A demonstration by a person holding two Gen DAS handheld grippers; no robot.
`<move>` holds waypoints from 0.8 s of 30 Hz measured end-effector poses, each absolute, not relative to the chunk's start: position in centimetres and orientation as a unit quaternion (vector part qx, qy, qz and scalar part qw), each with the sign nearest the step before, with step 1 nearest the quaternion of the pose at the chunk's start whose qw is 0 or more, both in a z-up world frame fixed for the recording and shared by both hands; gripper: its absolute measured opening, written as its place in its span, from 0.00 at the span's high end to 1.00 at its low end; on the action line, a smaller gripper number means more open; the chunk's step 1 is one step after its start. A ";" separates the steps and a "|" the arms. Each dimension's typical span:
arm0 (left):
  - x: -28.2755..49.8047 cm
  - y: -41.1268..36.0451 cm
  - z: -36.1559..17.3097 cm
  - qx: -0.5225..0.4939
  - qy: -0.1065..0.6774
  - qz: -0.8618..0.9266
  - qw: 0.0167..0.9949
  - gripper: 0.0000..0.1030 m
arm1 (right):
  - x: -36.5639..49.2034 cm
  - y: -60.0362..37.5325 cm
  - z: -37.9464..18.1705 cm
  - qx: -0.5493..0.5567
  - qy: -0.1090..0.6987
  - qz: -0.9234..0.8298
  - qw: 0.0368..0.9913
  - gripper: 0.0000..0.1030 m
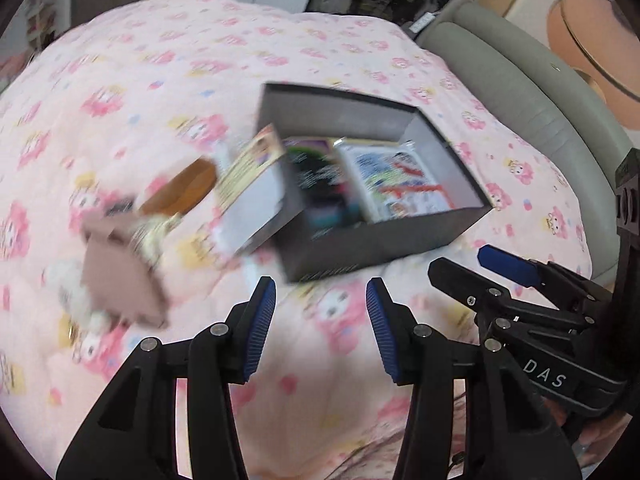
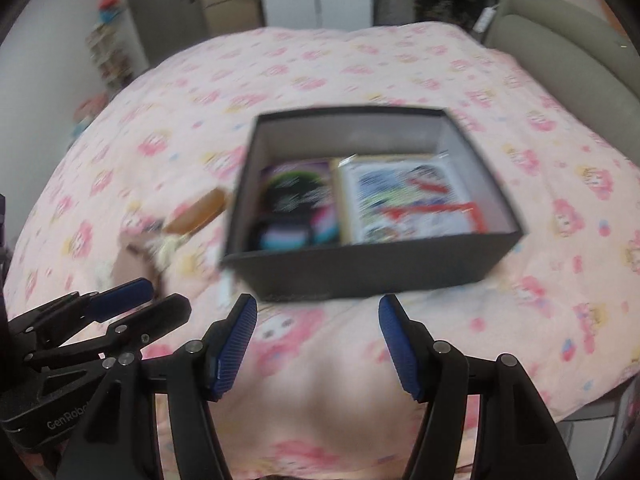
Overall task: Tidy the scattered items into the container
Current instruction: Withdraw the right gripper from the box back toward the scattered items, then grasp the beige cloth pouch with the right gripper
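Both the left gripper point(image 1: 321, 322) and the right gripper point(image 2: 318, 344) hang with fingers spread, nothing between them, above the pink patterned bedspread point(image 1: 168, 80). Just beyond, at frame centre, sits the dark open box point(image 2: 360, 268), holding a black-and-purple packet point(image 2: 296, 200) and a colourful printed packet point(image 2: 408, 204). Left of it lie a white carton point(image 1: 252, 196), an amber item point(image 1: 180, 188) and a pinkish-brown plush point(image 1: 116, 280), all blurred.
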State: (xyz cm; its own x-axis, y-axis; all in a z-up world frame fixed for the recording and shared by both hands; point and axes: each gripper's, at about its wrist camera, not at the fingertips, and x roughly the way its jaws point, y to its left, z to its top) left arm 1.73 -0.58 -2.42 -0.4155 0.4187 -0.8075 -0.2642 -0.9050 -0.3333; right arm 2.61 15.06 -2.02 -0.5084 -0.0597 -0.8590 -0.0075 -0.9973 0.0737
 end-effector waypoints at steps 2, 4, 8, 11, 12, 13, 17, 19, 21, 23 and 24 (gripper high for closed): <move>1.9 -2.8 -3.6 -0.503 -0.083 0.842 0.179 0.50 | 2.7 13.2 -3.5 0.507 -0.045 -0.859 0.057 0.41; 1.8 -5.0 -5.2 -0.513 -0.100 0.838 0.157 0.49 | 2.7 11.6 -5.2 0.525 -0.069 -0.843 0.095 0.41; 0.9 -8.8 -8.0 -0.530 -0.137 0.829 0.120 0.49 | 1.4 7.5 -8.3 0.554 -0.050 -0.820 0.133 0.41; -0.3 -11.1 -9.2 -0.529 -0.164 0.827 0.098 0.49 | 0.0 5.0 -9.7 0.564 -0.024 -0.812 0.147 0.41; -0.7 -11.7 -9.5 -0.526 -0.169 0.828 0.089 0.49 | -0.4 4.4 -10.1 0.565 -0.021 -0.810 0.154 0.41; -1.1 -12.3 -9.9 -0.525 -0.175 0.829 0.082 0.49 | -0.8 3.8 -10.5 0.566 -0.020 -0.808 0.162 0.41; -3.4 -12.9 -12.0 -0.547 -0.200 0.809 0.085 0.51 | -2.7 2.0 -11.9 0.577 -0.035 -0.795 0.183 0.41; -4.4 -12.9 -13.2 -0.562 -0.215 0.793 0.092 0.63 | -3.6 1.3 -12.5 0.583 -0.049 -0.788 0.192 0.41; -4.9 -13.0 -13.8 -0.570 -0.228 0.783 0.103 0.86 | -4.3 0.8 -12.9 0.587 -0.056 -0.782 0.201 0.41; -4.9 -13.1 -13.5 -0.563 -0.237 0.783 0.116 0.93 | -5.1 0.2 -13.2 0.587 -0.064 -0.779 0.209 0.41; -4.9 -13.2 -13.1 -0.558 -0.236 0.786 0.121 0.93 | -5.4 -0.2 -13.3 0.588 -0.060 -0.778 0.213 0.41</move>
State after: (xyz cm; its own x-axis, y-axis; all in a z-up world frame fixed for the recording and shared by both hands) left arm -4.88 -13.25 -13.06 -0.3483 0.4545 -0.8198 0.0731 -0.8588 -0.5071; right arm -5.37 -0.15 -13.29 -0.2169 -0.4022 -0.8895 0.2601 -0.9021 0.3444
